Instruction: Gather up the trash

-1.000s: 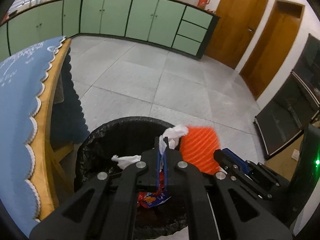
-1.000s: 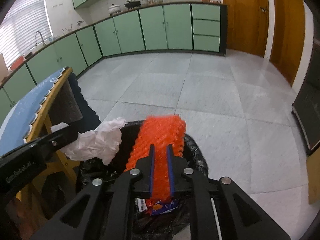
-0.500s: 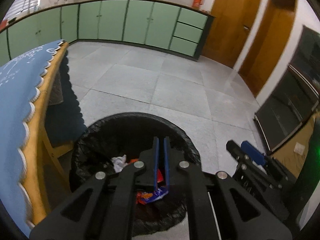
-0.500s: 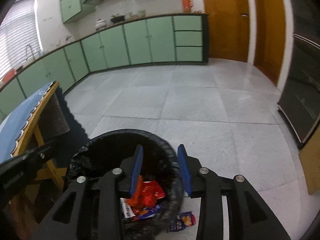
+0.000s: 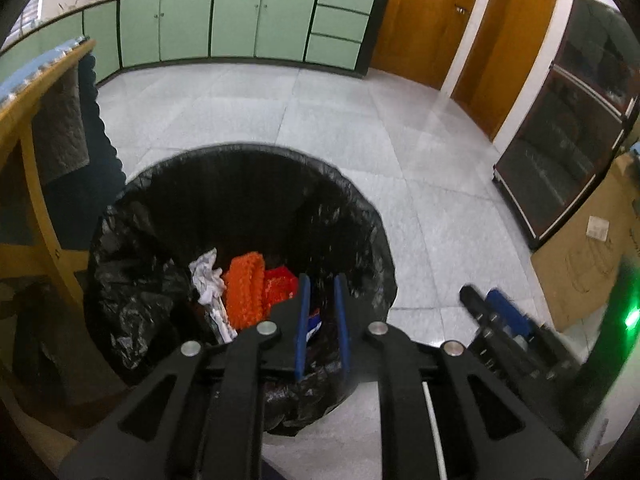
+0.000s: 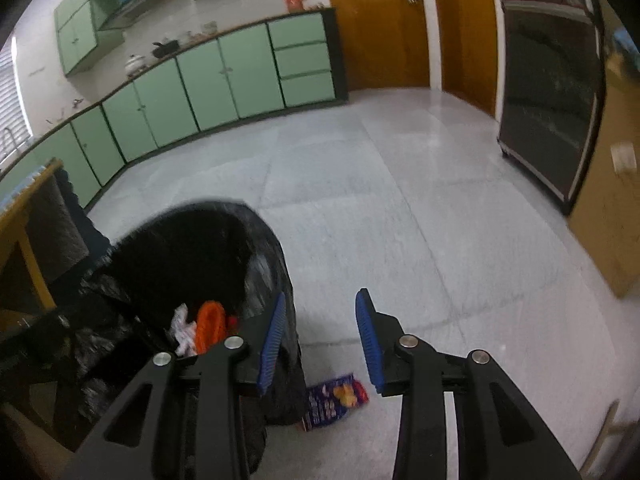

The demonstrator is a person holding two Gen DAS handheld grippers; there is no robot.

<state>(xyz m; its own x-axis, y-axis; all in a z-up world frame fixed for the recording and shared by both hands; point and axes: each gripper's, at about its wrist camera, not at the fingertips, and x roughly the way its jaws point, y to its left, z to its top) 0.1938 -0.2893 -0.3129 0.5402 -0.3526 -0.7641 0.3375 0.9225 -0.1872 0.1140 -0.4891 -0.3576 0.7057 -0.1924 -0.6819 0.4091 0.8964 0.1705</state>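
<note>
Left wrist view: black-lined trash bin (image 5: 240, 248) at centre. Inside it, orange mesh netting (image 5: 245, 292), crumpled white tissue (image 5: 206, 276), red wrapper (image 5: 282, 282). Left gripper (image 5: 322, 304) over bin's near rim, jaws just been opening, slightly apart, nothing between. Right gripper (image 5: 494, 310) at lower right.

Right wrist view: right gripper (image 6: 320, 336) jaws apart, empty. Bin (image 6: 192, 252) at lower left. Blue snack packet (image 6: 334, 400) on floor (image 6: 400, 220), bottom centre, just beside bin.

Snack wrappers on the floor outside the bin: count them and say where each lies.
1. A blue snack wrapper lies on the floor against the base of the black-lined bin. More may be hidden behind the bin.
</note>
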